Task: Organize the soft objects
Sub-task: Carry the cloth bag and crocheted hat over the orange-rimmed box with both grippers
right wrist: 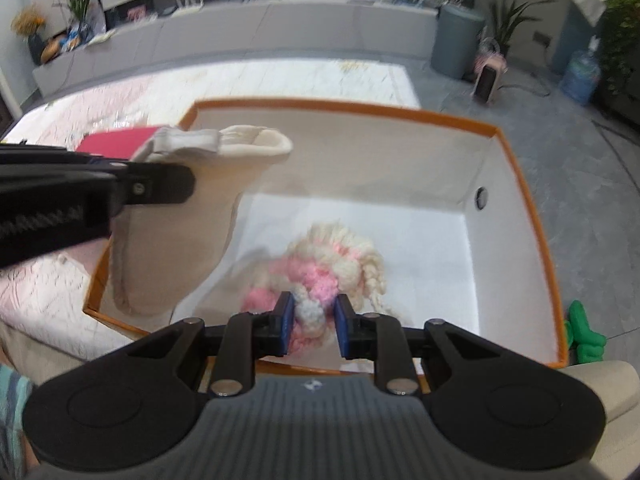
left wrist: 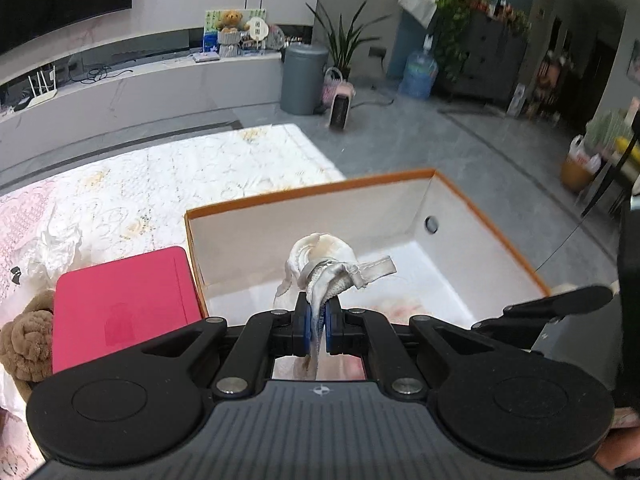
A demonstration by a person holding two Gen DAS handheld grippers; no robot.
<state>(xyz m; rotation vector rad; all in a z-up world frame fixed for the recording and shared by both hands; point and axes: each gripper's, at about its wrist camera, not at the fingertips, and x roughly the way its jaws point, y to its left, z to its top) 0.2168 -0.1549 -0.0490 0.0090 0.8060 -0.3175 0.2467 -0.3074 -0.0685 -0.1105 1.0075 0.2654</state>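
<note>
An open white box with an orange rim (left wrist: 320, 188) (right wrist: 516, 168) sits on the bed. My left gripper (left wrist: 318, 314) is shut on a cream cloth bag (left wrist: 324, 260) and holds it over the box's left side; the bag hangs there in the right wrist view (right wrist: 176, 220), below the left gripper (right wrist: 188, 172). My right gripper (right wrist: 311, 322) is closed on a pink and cream knitted plush (right wrist: 320, 268) that rests on the box floor.
A red case (left wrist: 124, 304) lies left of the box on the patterned bedspread (left wrist: 160, 184). A brown plush (left wrist: 28, 340) sits at the left edge. A green toy (right wrist: 584, 336) lies right of the box. Grey floor, bin (left wrist: 302, 78) and heater (left wrist: 340, 110) stand beyond.
</note>
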